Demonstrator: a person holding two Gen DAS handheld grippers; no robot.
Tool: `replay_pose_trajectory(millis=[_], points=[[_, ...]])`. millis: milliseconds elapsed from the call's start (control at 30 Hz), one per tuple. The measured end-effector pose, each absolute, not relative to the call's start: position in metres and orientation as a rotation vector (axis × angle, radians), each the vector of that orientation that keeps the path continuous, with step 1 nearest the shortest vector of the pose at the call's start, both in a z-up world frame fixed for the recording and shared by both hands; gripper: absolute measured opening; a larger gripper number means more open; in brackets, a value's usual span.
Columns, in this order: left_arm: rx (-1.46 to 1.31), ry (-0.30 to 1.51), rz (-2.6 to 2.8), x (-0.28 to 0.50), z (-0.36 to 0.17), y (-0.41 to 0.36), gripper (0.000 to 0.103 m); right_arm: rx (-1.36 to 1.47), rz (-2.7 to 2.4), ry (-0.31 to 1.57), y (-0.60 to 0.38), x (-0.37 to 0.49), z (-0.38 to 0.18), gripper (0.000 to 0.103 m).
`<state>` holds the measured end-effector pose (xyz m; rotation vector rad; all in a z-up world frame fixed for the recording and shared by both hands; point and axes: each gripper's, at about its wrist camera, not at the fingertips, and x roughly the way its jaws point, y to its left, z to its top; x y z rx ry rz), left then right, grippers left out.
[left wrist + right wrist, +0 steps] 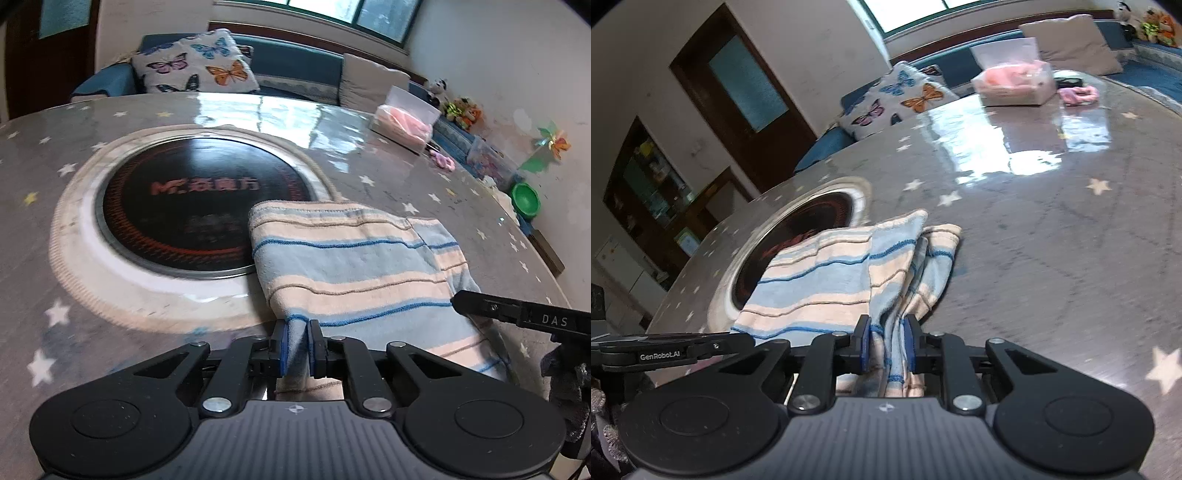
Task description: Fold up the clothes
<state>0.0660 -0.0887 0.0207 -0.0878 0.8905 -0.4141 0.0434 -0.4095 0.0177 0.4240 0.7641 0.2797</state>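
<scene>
The striped towel lies folded on the star-print table, its long axis running from 6 toward 12 o'clock, far edge over the round cooktop marked "MF". The left gripper clamps its near edge; the right gripper, lettered "DAS", clamps bunched layers.

Bare table is lying open from twelve to three o'clock of the right gripper. The striped cloth is covering the ground ahead of the left gripper. A tissue box is sitting far off at one o'clock.
</scene>
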Motion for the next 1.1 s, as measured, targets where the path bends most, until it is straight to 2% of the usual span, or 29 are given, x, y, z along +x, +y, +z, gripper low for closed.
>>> replay_pose_trajectory(millis=[600, 733, 867, 1000, 1100], points=[[-0.229, 0.853, -0.188, 0.026, 0.027, 0.036, 0.011, 0.277, 0.534, 0.840, -0.290, 0.081, 0.028, 0.015], [-0.240, 0.854, -0.174, 0.023, 0.025, 0.041, 0.018, 0.275, 0.531, 0.854, -0.278, 0.082, 0.024, 0.018], [-0.219, 0.850, -0.149, 0.021, 0.024, 0.039, 0.036, 0.302, 0.524, 0.864, -0.282, 0.082, 0.020, 0.023], [-0.229, 0.848, -0.162, 0.023, 0.021, 0.041, 0.033, 0.306, 0.527, 0.866, -0.280, 0.085, 0.019, 0.025], [-0.256, 0.853, -0.188, 0.025, 0.019, 0.043, 0.017, 0.299, 0.527, 0.871, -0.277, 0.086, 0.020, 0.022]])
